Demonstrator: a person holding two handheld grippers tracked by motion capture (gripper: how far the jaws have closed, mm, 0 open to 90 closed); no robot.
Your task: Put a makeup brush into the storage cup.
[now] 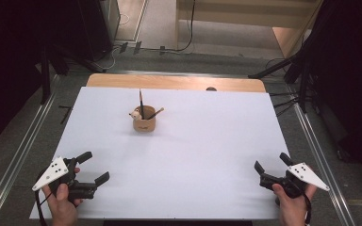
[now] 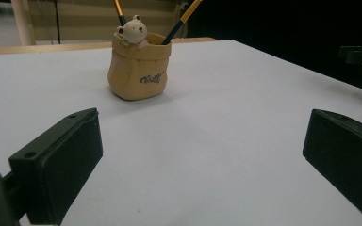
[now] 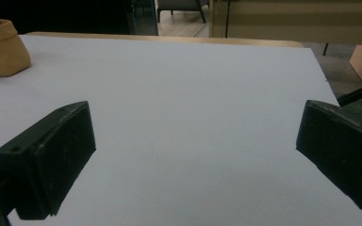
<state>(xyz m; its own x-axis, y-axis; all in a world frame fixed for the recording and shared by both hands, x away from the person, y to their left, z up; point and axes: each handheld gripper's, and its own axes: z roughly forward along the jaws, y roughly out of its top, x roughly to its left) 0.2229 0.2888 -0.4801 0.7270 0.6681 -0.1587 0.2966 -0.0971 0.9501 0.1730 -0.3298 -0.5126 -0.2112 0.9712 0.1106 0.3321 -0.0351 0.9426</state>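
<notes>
A tan sack-shaped pen holder (image 1: 143, 123) with a small bear figure on its rim stands on the white table sheet (image 1: 193, 155), toward the back centre. Two pencils (image 1: 141, 104) stick up out of it. From the left gripper view the holder (image 2: 139, 66) sits ahead, a little left, with its script label facing me. At the near left corner my left gripper (image 1: 93, 167) is open and holds nothing, far from the holder. Over by the near right corner, my right gripper (image 1: 272, 162) is open too, nothing between its fingers. The holder (image 3: 2, 47) shows at the far left of the right gripper view.
A wooden table edge (image 1: 174, 82) runs along the back beyond the sheet. Metal rails (image 1: 23, 150) flank the table on both sides. Dark stands and cables lie on the floor behind. The right hand's gripper (image 2: 360, 55) appears far right in the left gripper view.
</notes>
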